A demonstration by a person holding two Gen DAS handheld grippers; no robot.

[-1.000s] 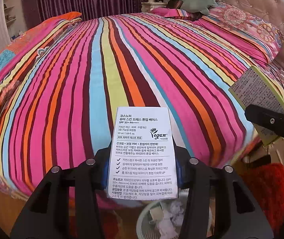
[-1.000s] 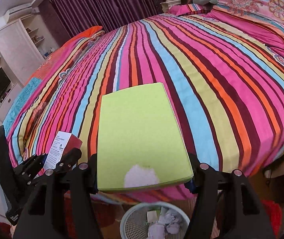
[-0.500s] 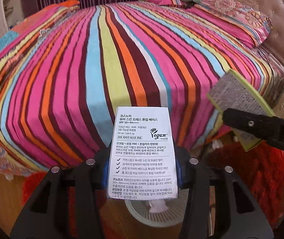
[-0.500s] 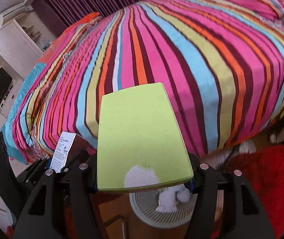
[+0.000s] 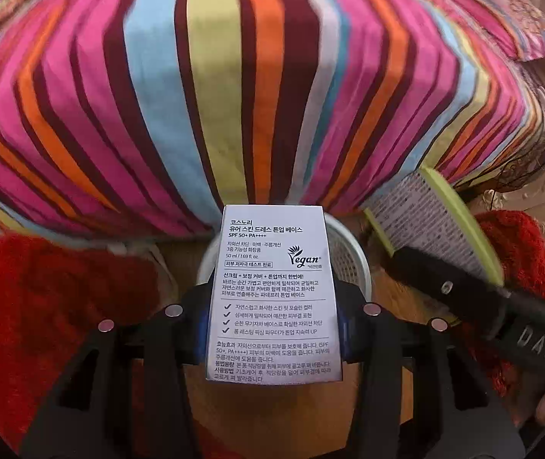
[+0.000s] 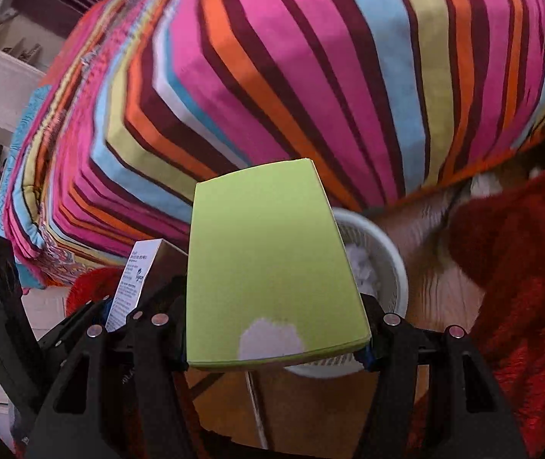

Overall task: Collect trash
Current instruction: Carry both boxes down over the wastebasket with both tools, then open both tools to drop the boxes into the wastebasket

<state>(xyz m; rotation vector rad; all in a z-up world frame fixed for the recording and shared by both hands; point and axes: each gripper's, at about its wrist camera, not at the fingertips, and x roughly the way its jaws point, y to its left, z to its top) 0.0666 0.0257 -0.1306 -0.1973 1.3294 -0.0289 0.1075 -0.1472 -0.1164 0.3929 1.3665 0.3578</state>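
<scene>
My left gripper (image 5: pixel 272 329) is shut on a white cosmetics box (image 5: pixel 272 294) printed with Korean text. It holds the box above a white mesh wastebasket (image 5: pixel 351 260) on the floor. My right gripper (image 6: pixel 274 338) is shut on a lime-green box (image 6: pixel 268 260) and holds it over the same wastebasket (image 6: pixel 383 267), which has crumpled white paper (image 6: pixel 362 271) inside. The green box (image 5: pixel 437 225) and right gripper also show at the right of the left wrist view. The white box (image 6: pixel 135 279) shows at the left of the right wrist view.
The bed with its striped cover (image 5: pixel 234 88) hangs over the floor just behind the wastebasket. Red fluffy rugs (image 5: pixel 51 298) lie left and right (image 6: pixel 521 287) of the basket on the wooden floor (image 6: pixel 310 401). A white cabinet (image 6: pixel 1 88) stands at far left.
Both grippers have tilted down and moved toward the floor at the bed's foot. The wastebasket now sits right under both boxes. Both grips are unchanged.
</scene>
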